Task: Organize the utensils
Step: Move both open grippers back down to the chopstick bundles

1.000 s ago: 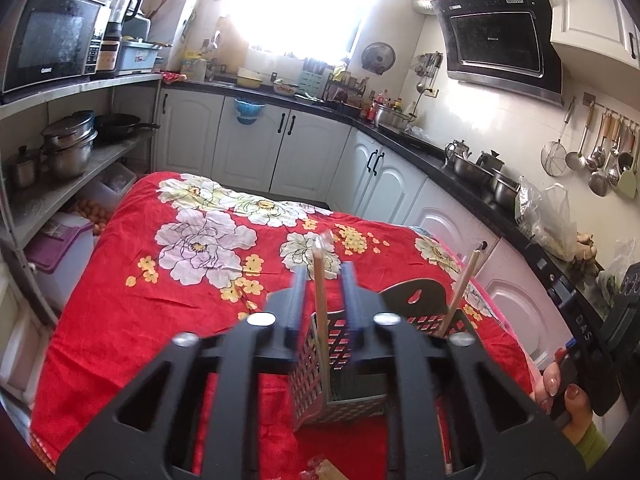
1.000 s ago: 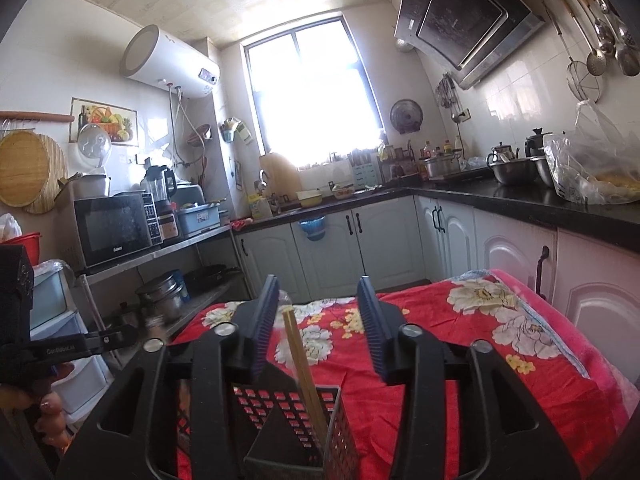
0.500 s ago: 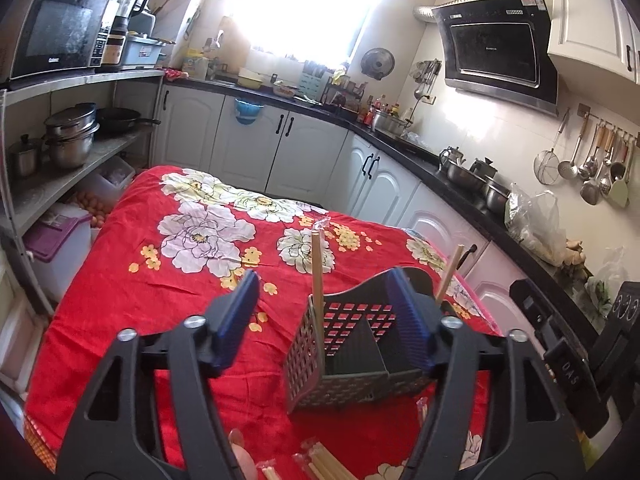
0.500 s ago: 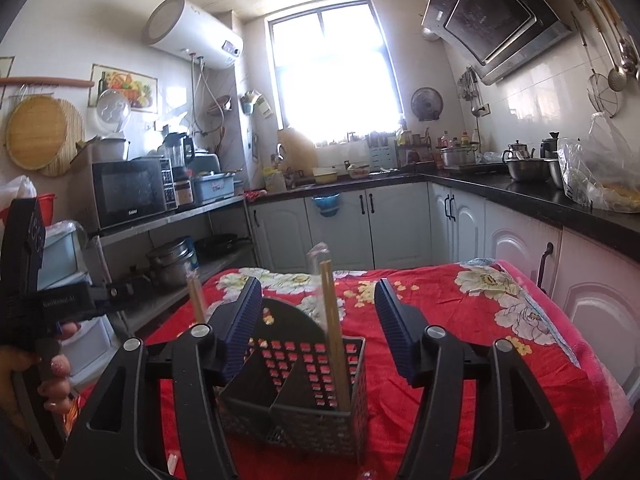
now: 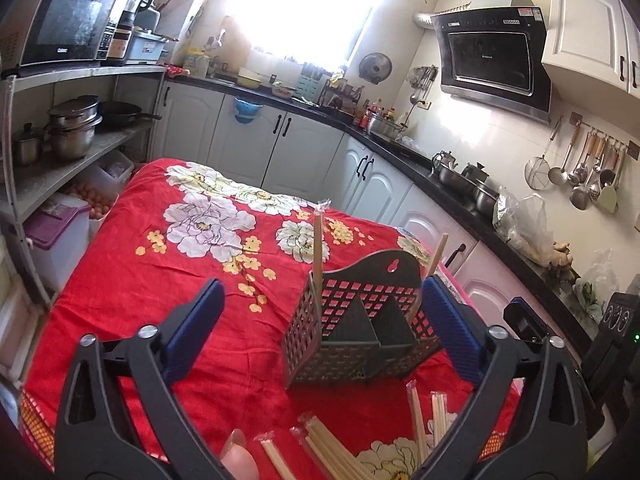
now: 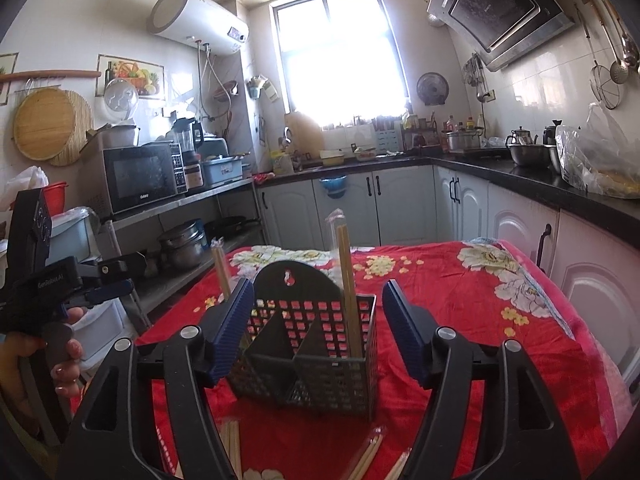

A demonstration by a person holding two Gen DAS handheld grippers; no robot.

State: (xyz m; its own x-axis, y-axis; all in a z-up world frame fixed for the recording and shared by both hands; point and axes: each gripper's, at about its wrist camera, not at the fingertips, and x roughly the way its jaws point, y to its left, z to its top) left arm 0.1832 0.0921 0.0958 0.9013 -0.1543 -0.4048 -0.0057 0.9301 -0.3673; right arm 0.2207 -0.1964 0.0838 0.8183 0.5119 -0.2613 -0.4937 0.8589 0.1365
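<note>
A dark grey perforated caddy (image 5: pixel 352 332) (image 6: pixel 312 360) stands on the red floral cloth (image 5: pixel 160 280). Two wrapped chopstick pairs stand upright in it, one at each end (image 5: pixel 317 248) (image 5: pixel 438 252) (image 6: pixel 346 280) (image 6: pixel 220 268). My left gripper (image 5: pixel 322 284) hangs short of the caddy, its jaws opening wide with nothing pressed between them. My right gripper (image 6: pixel 318 285) faces the caddy from the other side, jaws also opening and touching nothing. Several loose wrapped chopsticks (image 5: pixel 324 448) (image 6: pixel 232 448) lie on the cloth in front of the caddy.
A hand (image 6: pixel 64 356) holds the left gripper's handle at the left edge. A pale pink object (image 5: pixel 240 460) lies by the loose chopsticks. Shelves with pots (image 5: pixel 72 132) stand left of the table. A black countertop (image 5: pixel 460 192) and white cabinets run along the right.
Both grippers have opened, let go of the chopsticks now standing in the caddy, and drawn back from it. The loose chopsticks on the cloth have come into view.
</note>
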